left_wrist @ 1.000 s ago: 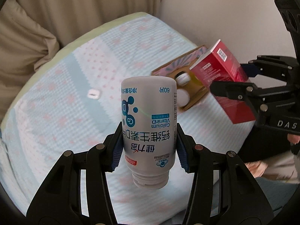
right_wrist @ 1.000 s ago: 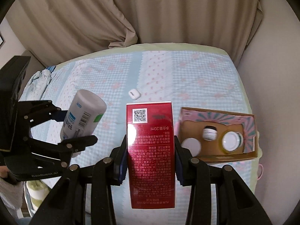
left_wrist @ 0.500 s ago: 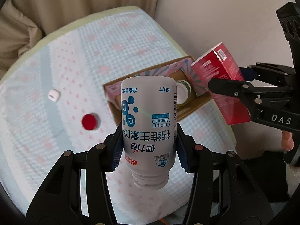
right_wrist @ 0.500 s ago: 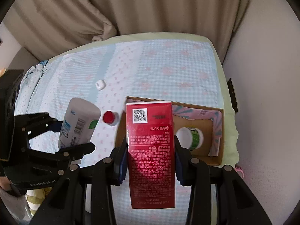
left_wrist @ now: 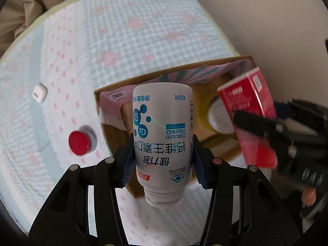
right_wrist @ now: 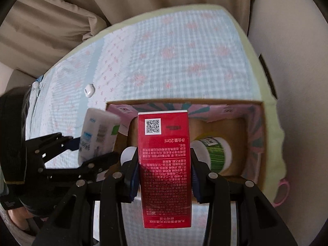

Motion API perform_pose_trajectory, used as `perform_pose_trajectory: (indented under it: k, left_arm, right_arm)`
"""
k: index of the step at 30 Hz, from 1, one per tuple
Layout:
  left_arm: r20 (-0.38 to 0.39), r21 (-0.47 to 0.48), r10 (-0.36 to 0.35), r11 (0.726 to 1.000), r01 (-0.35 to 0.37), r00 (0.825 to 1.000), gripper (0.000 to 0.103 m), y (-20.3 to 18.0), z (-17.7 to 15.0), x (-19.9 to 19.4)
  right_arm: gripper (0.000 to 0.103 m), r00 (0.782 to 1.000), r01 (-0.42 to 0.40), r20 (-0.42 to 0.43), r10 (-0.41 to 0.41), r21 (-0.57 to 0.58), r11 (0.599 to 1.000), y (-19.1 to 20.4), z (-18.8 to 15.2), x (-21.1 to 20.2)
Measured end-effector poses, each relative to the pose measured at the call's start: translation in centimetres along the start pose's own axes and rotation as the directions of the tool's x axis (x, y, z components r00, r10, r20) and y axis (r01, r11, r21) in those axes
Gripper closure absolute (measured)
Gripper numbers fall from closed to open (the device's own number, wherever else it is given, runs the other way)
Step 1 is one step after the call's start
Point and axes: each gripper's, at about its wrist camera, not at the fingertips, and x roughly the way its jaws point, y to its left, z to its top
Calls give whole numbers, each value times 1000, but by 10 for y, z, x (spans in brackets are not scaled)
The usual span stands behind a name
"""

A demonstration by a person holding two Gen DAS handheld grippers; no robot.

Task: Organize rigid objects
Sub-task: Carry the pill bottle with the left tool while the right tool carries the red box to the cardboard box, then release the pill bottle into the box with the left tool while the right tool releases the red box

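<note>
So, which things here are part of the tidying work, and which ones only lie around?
Part of the job:
- white vitamin bottle, held in the left gripper
- red carton, held in the right gripper
- cardboard box
- green-labelled jar inside the box

Possibly next, or just lying about:
- red-capped small jar on the bedsheet
- white earbud case
- curtain

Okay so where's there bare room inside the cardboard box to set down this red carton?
Inside the cardboard box, bare floor shows along the far wall, behind the green-labelled bottle lying toward the right. The near-left corner holds a white lid. The red carton hides the middle. Outside, the bedspread beyond the earbud case is bare.
</note>
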Motion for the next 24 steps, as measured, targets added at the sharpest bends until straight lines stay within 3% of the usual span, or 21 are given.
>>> perform_pose_trajectory:
  k: [9,16,17,18,20,22,24]
  left_arm:
    - [-68,20,21,1000,-20,997,57,16,21,55]
    - [-59,39,26,999,-24,998,55,16,23,60]
    - [-41,50,34,998,-32,999,40,14,23,56]
    - [-26,60,41,997,-40,999,5,13,24,52]
    - [6,81,55,995,-56,998,0,10,26,41]
    - [33,90,68,993,-70,997,0,12,30,30]
    - [51,82,81,993,-85,995,0,17,29,21]
  right_arm:
    - [65,999,-8,49,11,-61,998,-2,-29,44]
    - [64,994,-18,102,25,-68,998,-5,-32,48]
    - [64,995,-16,101,23,-67,998,-4,-32,49]
    - [64,994,-10,104,17,-64,998,-4,-32,50]
    - [50,994,0,110,8,-69,998,-2,-35,50]
    - [0,991,-1,135,15,-99,995,3,-40,45]
    - [0,989,-7,145,28,-137,990,6,-46,40]
